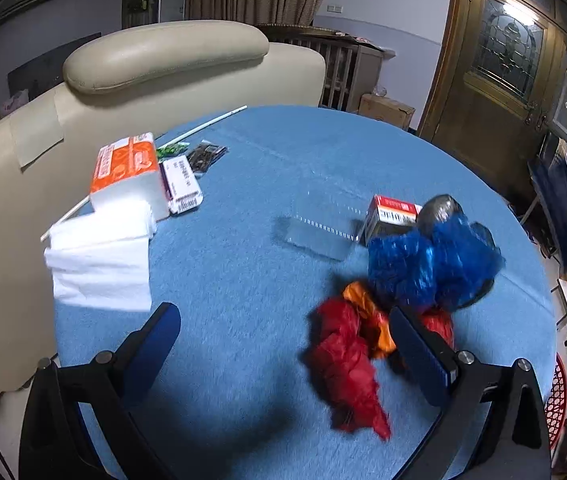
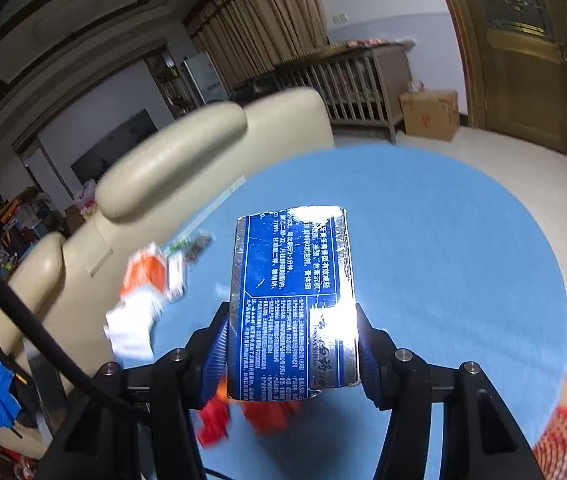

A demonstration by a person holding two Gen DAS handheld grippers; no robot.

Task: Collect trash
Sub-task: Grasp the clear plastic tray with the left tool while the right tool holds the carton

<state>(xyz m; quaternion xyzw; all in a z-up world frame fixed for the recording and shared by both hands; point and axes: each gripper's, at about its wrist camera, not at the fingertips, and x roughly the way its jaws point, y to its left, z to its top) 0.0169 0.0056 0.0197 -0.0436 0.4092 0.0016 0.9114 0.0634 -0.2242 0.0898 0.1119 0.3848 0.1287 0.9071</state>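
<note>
My right gripper (image 2: 291,346) is shut on a blue and silver printed carton (image 2: 289,300), held upright above the round blue table (image 2: 463,260). Crumpled red wrappers (image 2: 219,420) lie blurred below it. In the left wrist view my left gripper (image 1: 283,344) stands wide open over the table (image 1: 243,280) with nothing between its pads. A crumpled red wrapper (image 1: 343,364) and an orange one (image 1: 367,312) lie beside its right finger (image 1: 423,352). Behind them lie a crumpled blue plastic bag (image 1: 431,264), a clear plastic tray (image 1: 319,228) and a small red and white box (image 1: 393,212).
At the table's left sit an orange tissue pack (image 1: 127,168) with loose white tissues (image 1: 99,256), a white barcoded box (image 1: 183,184), dark packets (image 1: 205,154) and a thin white stick (image 1: 199,128). A cream sofa (image 1: 163,52) stands behind. A red basket (image 2: 559,440) is on the floor, right.
</note>
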